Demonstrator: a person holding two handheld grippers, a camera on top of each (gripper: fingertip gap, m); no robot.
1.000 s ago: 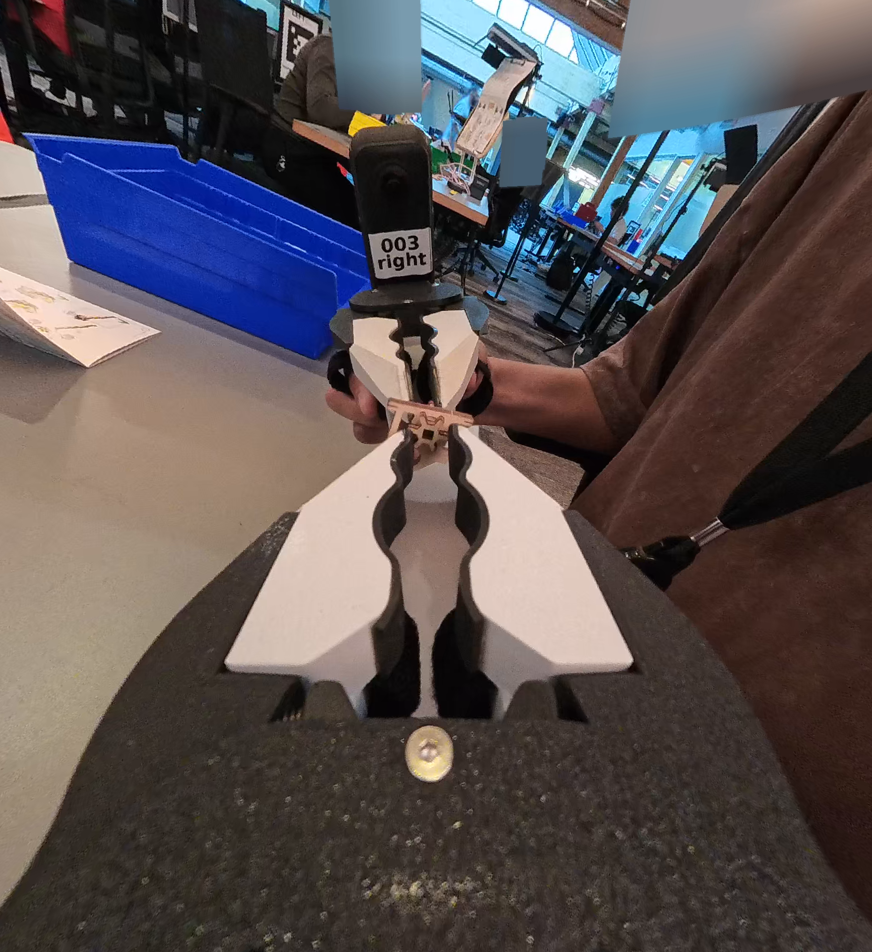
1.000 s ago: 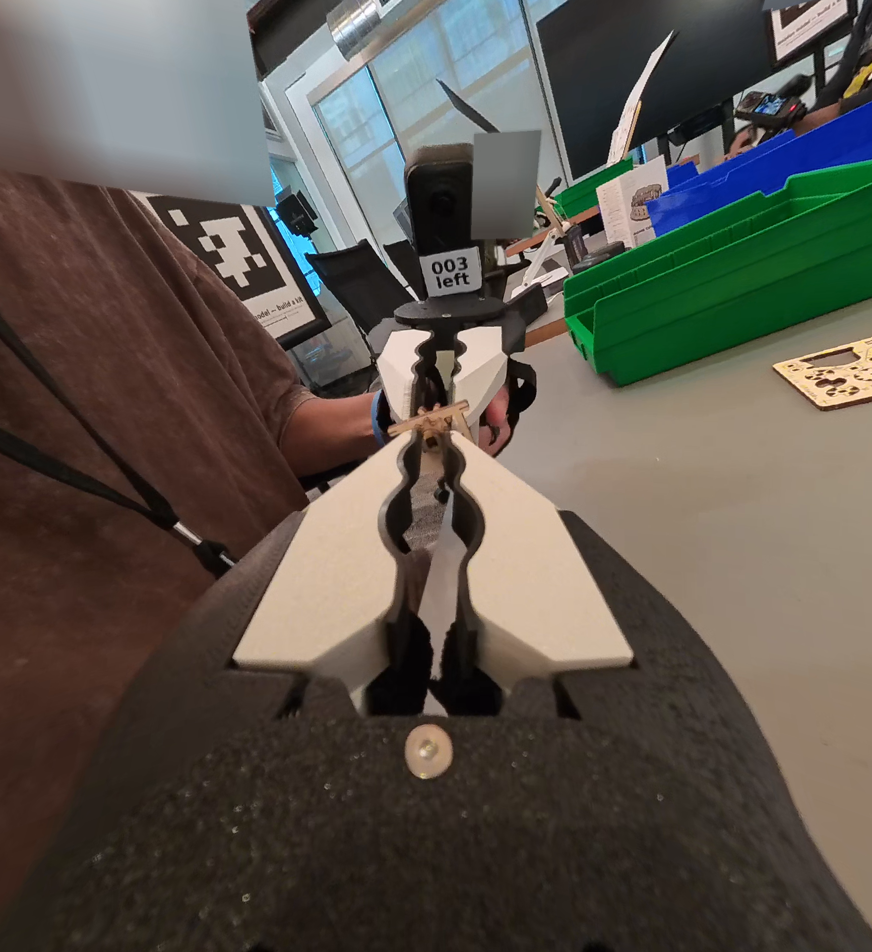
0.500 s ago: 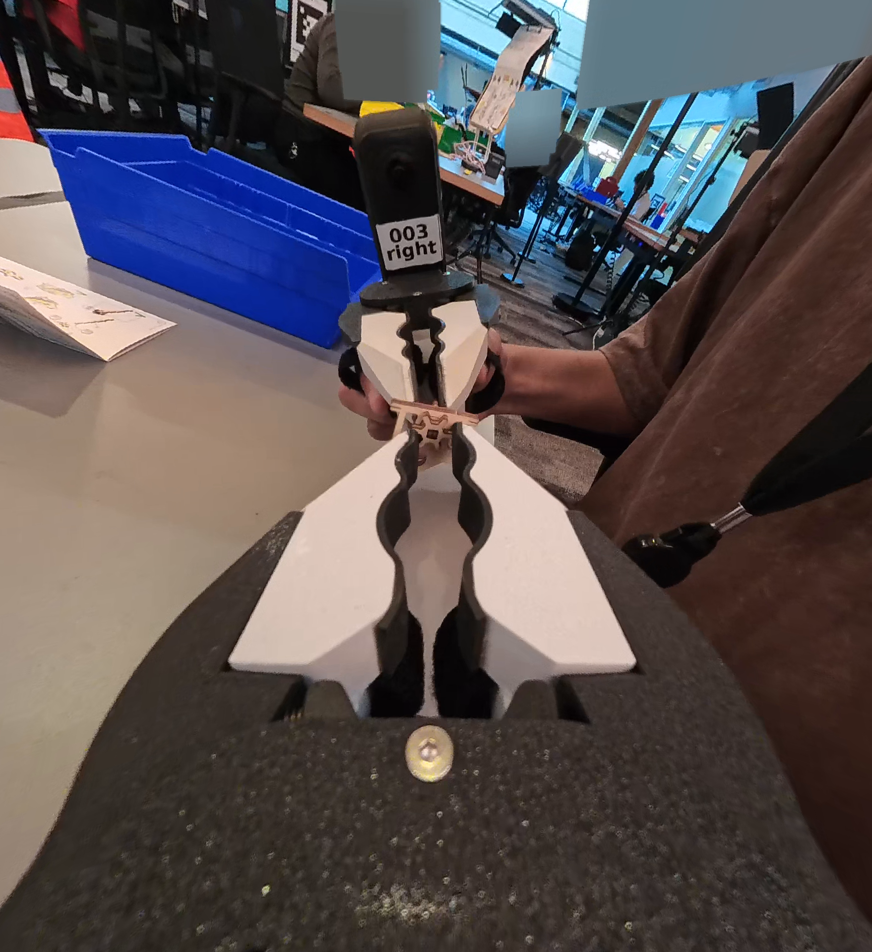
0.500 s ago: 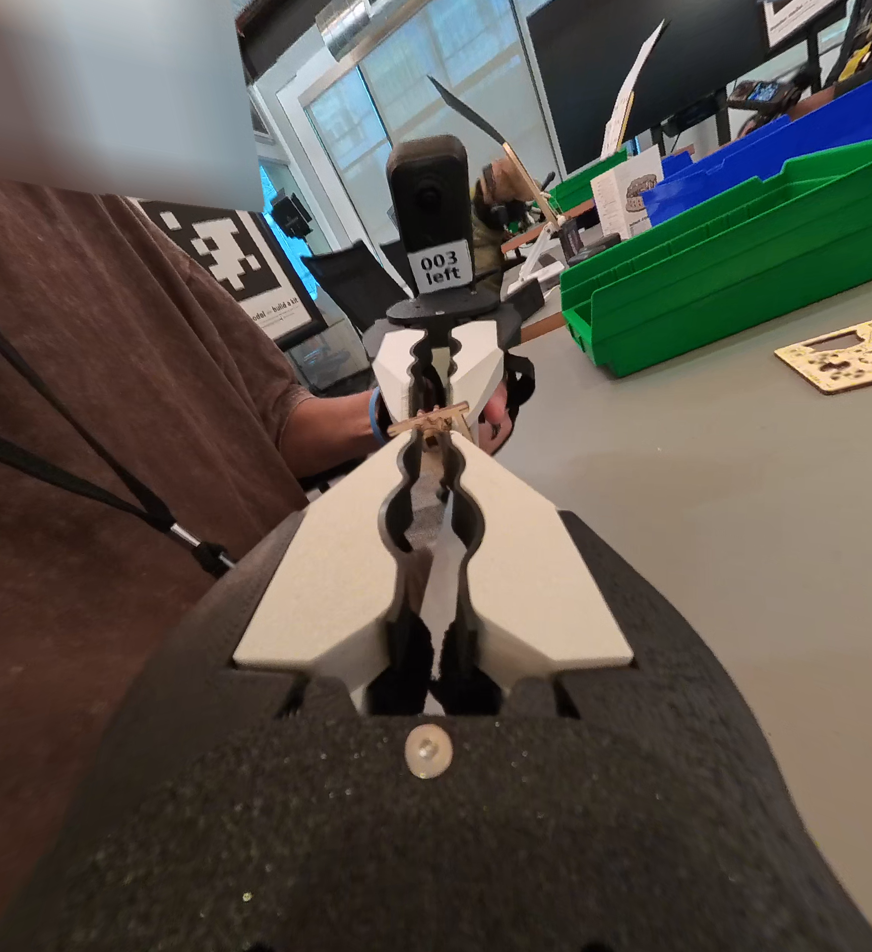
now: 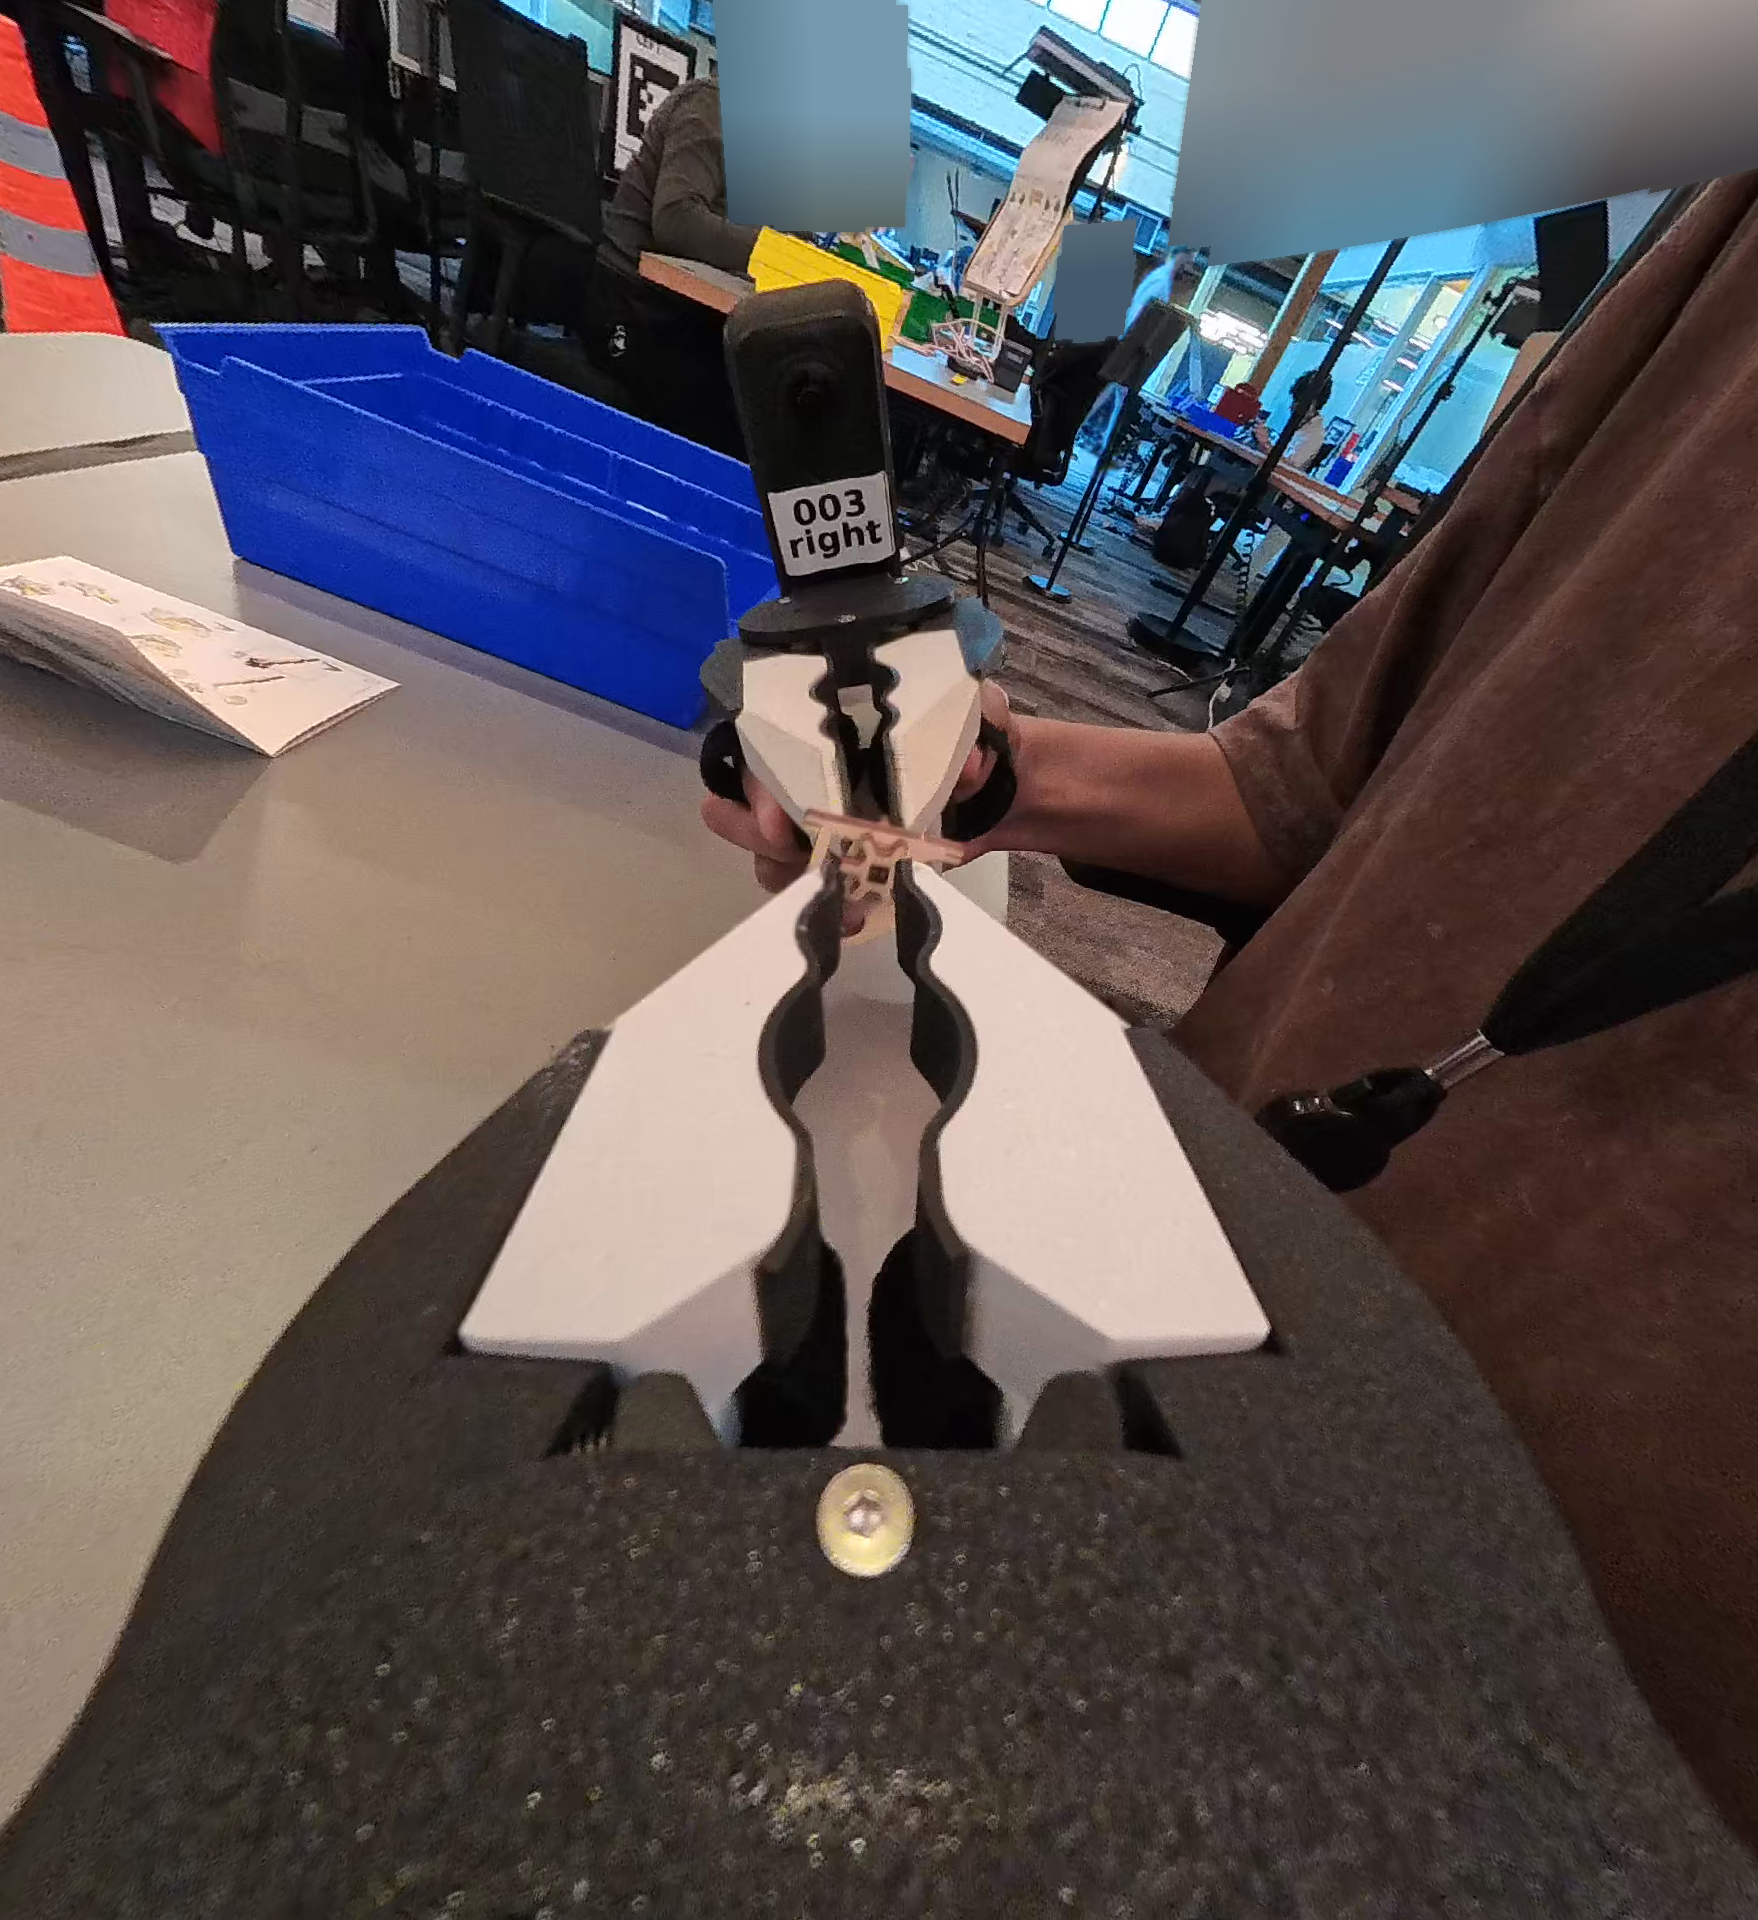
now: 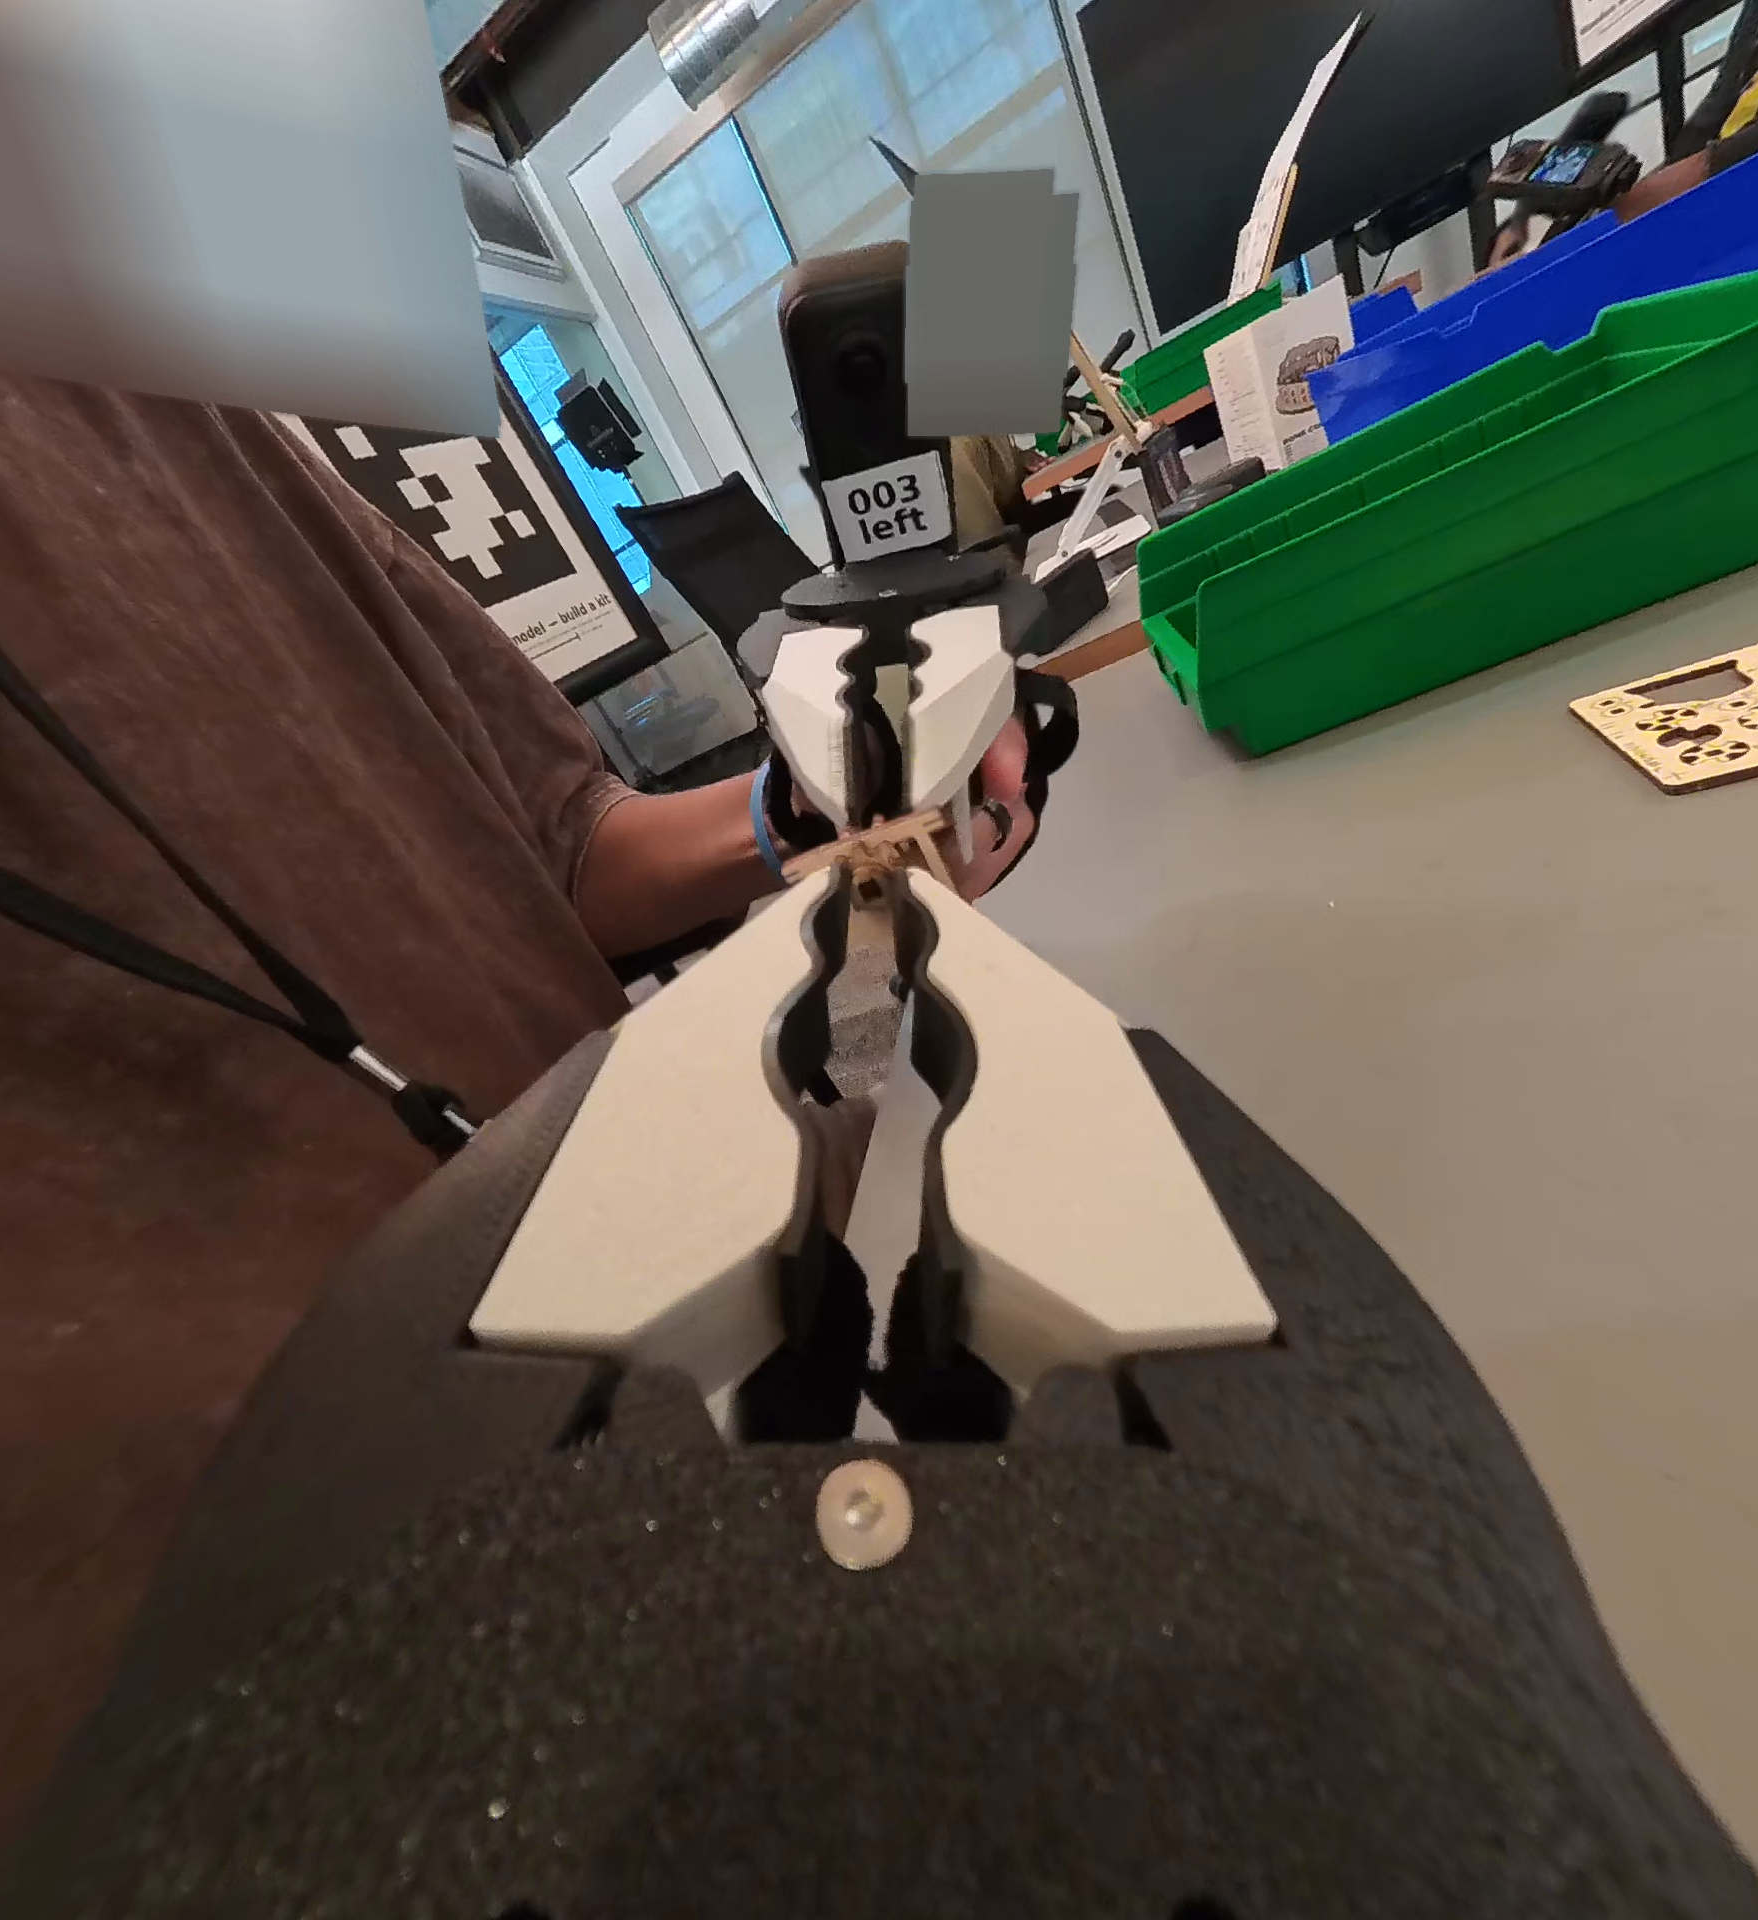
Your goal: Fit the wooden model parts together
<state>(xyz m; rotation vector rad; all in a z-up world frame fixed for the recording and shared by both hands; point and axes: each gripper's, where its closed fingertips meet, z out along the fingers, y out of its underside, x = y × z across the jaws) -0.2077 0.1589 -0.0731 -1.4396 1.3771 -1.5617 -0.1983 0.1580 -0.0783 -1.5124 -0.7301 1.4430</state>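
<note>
My left gripper point(image 5: 864, 896) and right gripper point(image 6: 870, 899) meet tip to tip above the grey table's near edge point(image 5: 231, 935), in front of the person's brown shirt. Both are shut on small, pale laser-cut wooden parts. In the left wrist view a flat strip point(image 5: 887, 837) lies crosswise at the right gripper's point(image 5: 867, 805) tips. A small cut-out piece point(image 5: 867, 883) sits between my left fingertips, touching the strip. In the right wrist view the strip point(image 6: 870, 854) crosses in front of the left gripper point(image 6: 880, 821). Which gripper holds which part is unclear.
A blue bin point(image 5: 459, 499) and an open instruction booklet point(image 5: 158, 644) lie on the table to the left. A green bin point(image 6: 1477, 540) and a punched-out wooden sheet point(image 6: 1727, 717) lie to the right. A black lanyard point(image 5: 1633, 956) hangs close by. My left and right fingertips are right by each other.
Both grippers stay shut and tip to tip on the wooden parts. The background has shifted a little, so the pair has swung slightly together.
</note>
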